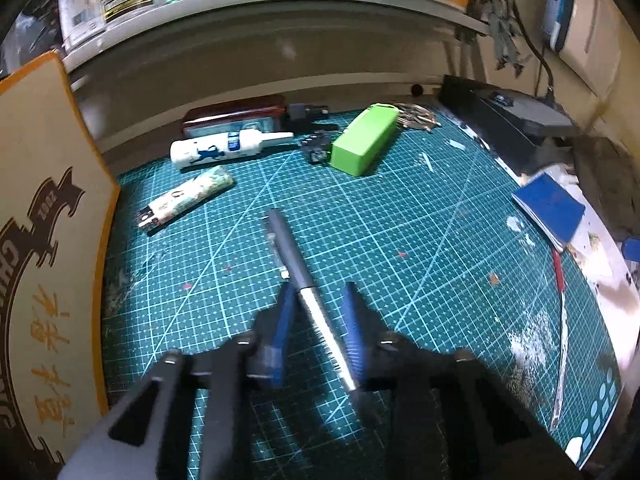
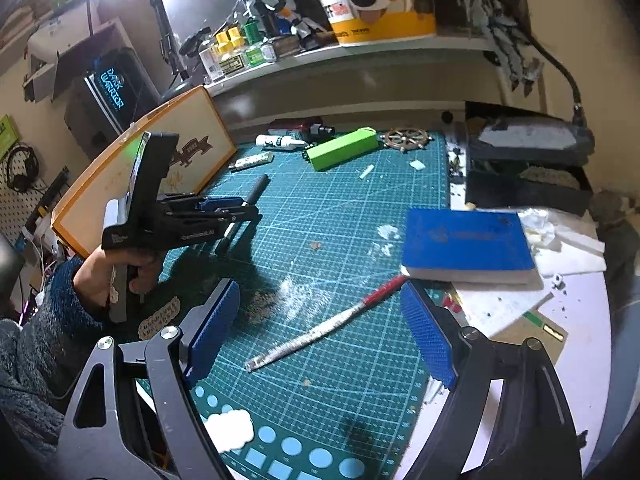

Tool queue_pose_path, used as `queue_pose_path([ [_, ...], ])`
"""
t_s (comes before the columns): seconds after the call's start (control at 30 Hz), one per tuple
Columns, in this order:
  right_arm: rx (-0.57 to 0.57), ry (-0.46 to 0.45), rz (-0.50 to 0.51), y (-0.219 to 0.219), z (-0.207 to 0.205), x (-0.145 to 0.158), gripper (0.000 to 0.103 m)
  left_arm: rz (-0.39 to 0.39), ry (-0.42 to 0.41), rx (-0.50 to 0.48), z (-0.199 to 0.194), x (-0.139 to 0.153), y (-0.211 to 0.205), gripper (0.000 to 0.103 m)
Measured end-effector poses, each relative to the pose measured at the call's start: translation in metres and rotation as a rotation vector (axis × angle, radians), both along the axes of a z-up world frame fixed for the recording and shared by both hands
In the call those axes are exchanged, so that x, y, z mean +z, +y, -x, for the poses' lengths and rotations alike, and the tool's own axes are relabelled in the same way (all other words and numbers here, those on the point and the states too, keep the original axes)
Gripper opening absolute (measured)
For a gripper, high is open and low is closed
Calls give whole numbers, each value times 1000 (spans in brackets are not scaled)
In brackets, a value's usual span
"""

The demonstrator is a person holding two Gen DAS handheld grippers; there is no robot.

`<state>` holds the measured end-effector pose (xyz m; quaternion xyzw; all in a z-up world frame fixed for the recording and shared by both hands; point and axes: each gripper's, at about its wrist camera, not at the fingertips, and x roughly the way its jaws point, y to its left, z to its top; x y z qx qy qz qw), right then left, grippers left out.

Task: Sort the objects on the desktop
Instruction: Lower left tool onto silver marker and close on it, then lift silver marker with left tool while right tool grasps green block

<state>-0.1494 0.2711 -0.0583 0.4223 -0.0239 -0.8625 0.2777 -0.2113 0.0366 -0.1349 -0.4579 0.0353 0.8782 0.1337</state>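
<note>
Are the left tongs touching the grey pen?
Touching. In the left wrist view, the left tongs have both blue pads closed against the grey pen.

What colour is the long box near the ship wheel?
Bright green box, clearest in the left wrist view.

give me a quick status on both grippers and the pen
Left gripper shut on grey pen, on the cutting mat. Right gripper open, empty, above red-handled file. Nothing blocking.
</note>
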Motion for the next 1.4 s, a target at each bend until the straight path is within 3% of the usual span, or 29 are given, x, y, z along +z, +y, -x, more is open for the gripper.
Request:
queue_pose_path([
  [0.1, -18, -13, -11, -10, 7, 2, 82, -62, -19, 49, 2, 0, -14, 10],
  [0.37, -122, -86, 43, -26, 41, -3, 82, -95, 14, 131, -5, 7, -39, 10],
  [0.57, -197, -101, 9, -68, 93, -7, 81, -105, 55, 141, -12, 13, -40, 10],
  [0.67, -289, -116, -1, -83, 125, -14, 72, -106, 61, 162, -12, 13, -45, 10],
  [0.8, -391, -138, -7, -101, 157, -27, 71, -99, 76, 172, -15, 14, -51, 10],
  [0.87, -409, -125, -56, -113, 167, -31, 70, -118, 70, 166, -15, 13, -53, 10],
  [1.0, -422, -135, -182, -138, 190, -46, 48, -151, 56, 147, -14, 10, -57, 10],
  [1.13, -428, -102, -255, -152, 197, -50, 46, -163, 53, 138, -11, 10, -59, 10],
  [1.4, -417, -103, -272, -166, 197, -53, 49, -162, 61, 143, -11, 13, -59, 10],
])
